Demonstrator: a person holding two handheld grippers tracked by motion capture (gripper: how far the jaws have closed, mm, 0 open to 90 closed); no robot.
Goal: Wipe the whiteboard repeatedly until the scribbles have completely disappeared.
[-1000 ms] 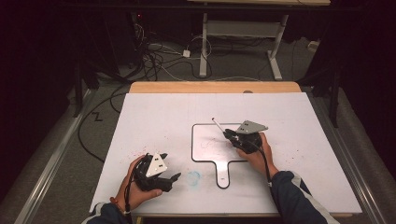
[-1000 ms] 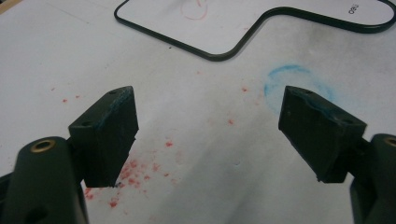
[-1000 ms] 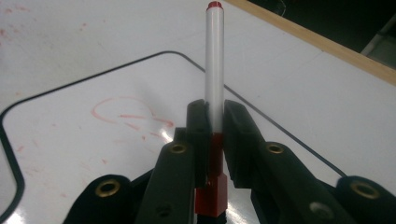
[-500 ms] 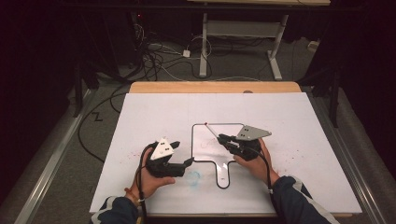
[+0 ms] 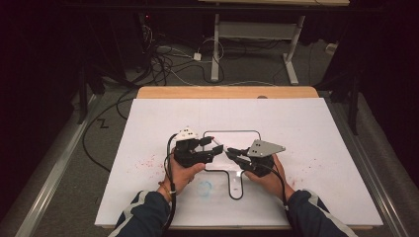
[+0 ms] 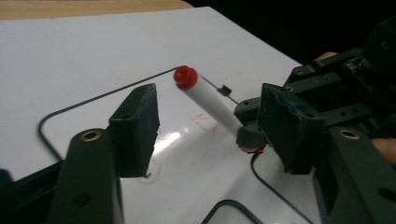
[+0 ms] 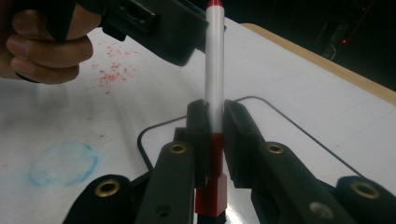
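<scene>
Though clamped shut by the right gripper (image 5: 230, 152) low on the white barrel, just above a square red part, likely to be light, stiff and smooth: a marker (image 6: 208, 99), so prone to sliding or twisting under a loose pinch. Held up off the surface, near the middle of the table (image 5: 321, 148), a little toward its near edge. Pointing at the left gripper (image 5: 213, 143), wide open, jaws either side of the round red end (image 6: 186, 77) and not touching it. Best taken on that red end, squarely, with a straight pull along the barrel. Underneath, a small whiteboard (image 5: 232, 131) with a handle; toward the near edge, a blue smudge (image 5: 204, 186); toward the left edge, red specks (image 5: 148, 160).
</scene>
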